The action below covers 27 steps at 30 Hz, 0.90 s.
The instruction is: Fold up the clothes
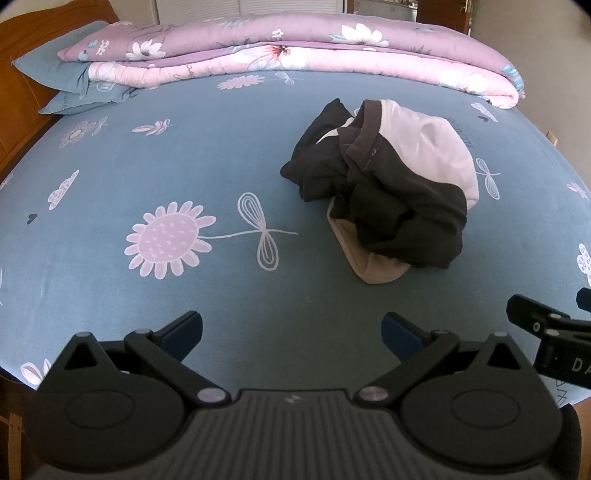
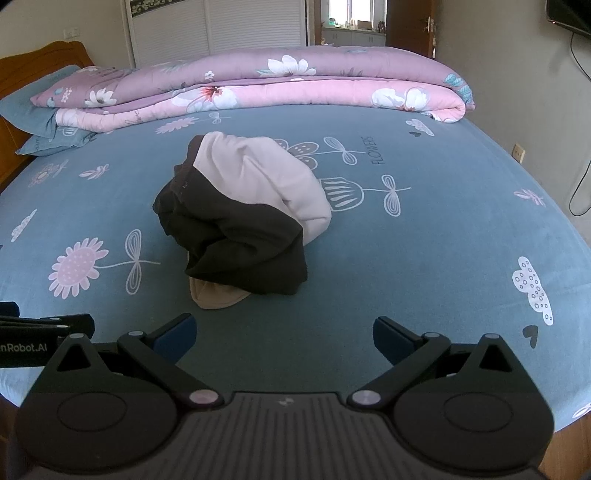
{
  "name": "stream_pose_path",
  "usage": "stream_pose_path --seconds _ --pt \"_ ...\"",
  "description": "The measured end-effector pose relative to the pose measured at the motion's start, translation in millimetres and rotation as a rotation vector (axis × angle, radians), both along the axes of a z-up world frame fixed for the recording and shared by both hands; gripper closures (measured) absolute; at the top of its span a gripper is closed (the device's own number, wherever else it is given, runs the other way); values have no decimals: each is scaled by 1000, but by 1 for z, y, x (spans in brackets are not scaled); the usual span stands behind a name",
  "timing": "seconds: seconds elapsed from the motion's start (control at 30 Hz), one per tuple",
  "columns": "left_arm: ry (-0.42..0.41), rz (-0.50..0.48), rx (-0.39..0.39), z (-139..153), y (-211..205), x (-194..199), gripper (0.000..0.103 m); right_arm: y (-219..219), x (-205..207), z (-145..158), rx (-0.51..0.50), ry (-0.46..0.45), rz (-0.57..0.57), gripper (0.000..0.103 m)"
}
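Note:
A crumpled garment (image 1: 388, 184), dark brown and pale pink with a beige hem, lies in a heap on the blue flowered bed sheet (image 1: 147, 155). In the right wrist view the same garment (image 2: 240, 214) sits straight ahead in the middle of the sheet (image 2: 443, 229). My left gripper (image 1: 291, 334) hovers open over the near part of the bed, short of the heap and to its left, nothing between its blue pads. My right gripper (image 2: 284, 338) is open too, just in front of the heap's beige hem. Each gripper shows at the edge of the other's view.
A folded pink and purple floral quilt (image 2: 258, 88) lies along the far side of the bed. Blue pillows (image 2: 40, 110) rest at the far left by a wooden headboard (image 2: 48, 55). Beyond stand white louvred wardrobe doors (image 2: 221, 33) and a doorway. A wall runs along the right.

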<state>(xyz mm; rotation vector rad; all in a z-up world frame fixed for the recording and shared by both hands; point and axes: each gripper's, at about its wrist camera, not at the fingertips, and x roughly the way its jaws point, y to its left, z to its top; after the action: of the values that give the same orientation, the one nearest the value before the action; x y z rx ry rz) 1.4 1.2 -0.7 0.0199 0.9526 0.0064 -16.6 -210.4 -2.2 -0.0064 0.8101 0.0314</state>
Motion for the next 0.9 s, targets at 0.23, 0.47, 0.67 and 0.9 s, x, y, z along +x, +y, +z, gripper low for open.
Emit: stream_pose_path --seconds 0.23,0.47,0.67,0.9 --pt "0 4 4 1 -2 -1 1 -1 0 -2 5 -7 0 0" --pt "10 8 -3 -2 -1 0 1 -1 1 -2 3 -1 2 0" --pt "21 29 -24 -6 3 5 1 1 2 -4 -1 5 6 0" --pt "30 28 -49 -14 12 10 1 5 12 -2 -22 -17 34 0"
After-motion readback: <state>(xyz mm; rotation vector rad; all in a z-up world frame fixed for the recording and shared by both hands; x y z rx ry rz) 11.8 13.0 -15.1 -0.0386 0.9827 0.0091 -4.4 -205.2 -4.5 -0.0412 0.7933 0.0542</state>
